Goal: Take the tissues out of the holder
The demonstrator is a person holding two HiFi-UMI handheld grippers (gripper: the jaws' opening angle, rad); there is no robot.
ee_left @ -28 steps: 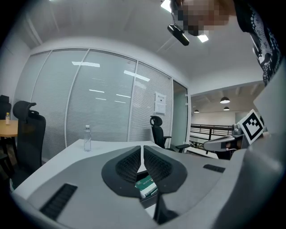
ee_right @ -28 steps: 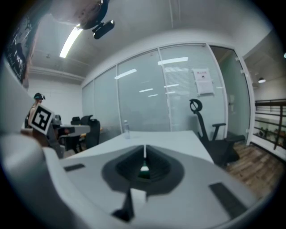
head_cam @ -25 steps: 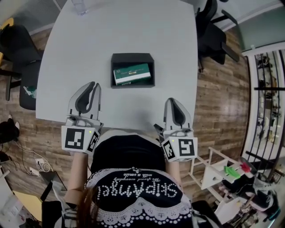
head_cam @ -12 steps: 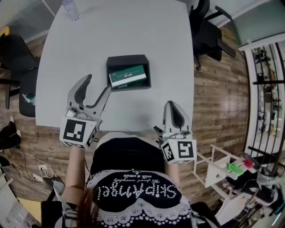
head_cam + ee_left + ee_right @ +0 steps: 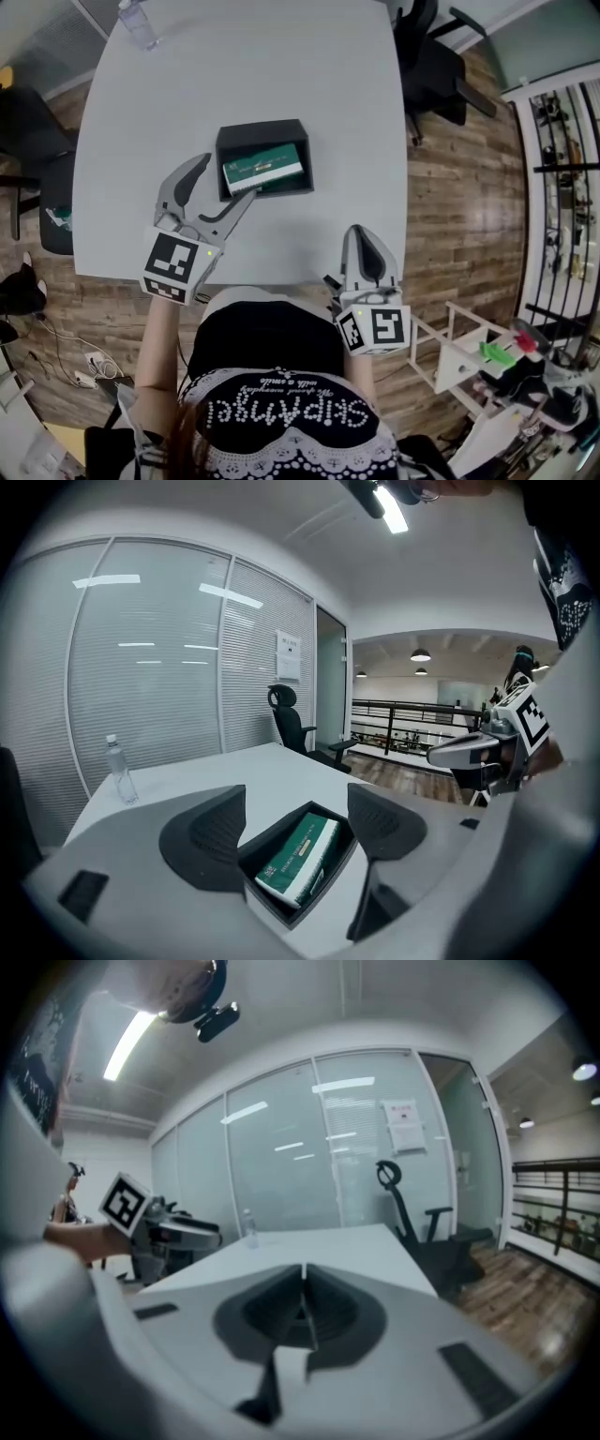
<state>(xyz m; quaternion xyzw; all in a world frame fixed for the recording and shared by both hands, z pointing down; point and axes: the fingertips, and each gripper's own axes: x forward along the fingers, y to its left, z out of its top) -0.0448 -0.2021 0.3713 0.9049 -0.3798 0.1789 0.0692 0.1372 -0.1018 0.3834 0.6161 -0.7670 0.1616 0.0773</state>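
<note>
A black open holder (image 5: 263, 136) sits on the grey table (image 5: 309, 75) with a green and white tissue pack (image 5: 263, 168) lying in it. The same pack (image 5: 302, 855) and holder (image 5: 281, 907) show between the jaws in the left gripper view. My left gripper (image 5: 221, 182) is open, its jaws having just been opening, with nothing between them; its tips are just short of the holder's near left corner. My right gripper (image 5: 361, 236) is shut and empty at the table's near edge, to the right of the holder (image 5: 304, 1283).
A clear water bottle (image 5: 137, 24) stands at the table's far left corner (image 5: 119, 771). Black office chairs stand left (image 5: 37, 141) and right (image 5: 436, 56) of the table. A white rack with small items (image 5: 487, 361) is on the floor at the right.
My left gripper has opened from shut and moved forward and right toward the holder. The right gripper has stayed shut near the table's edge.
</note>
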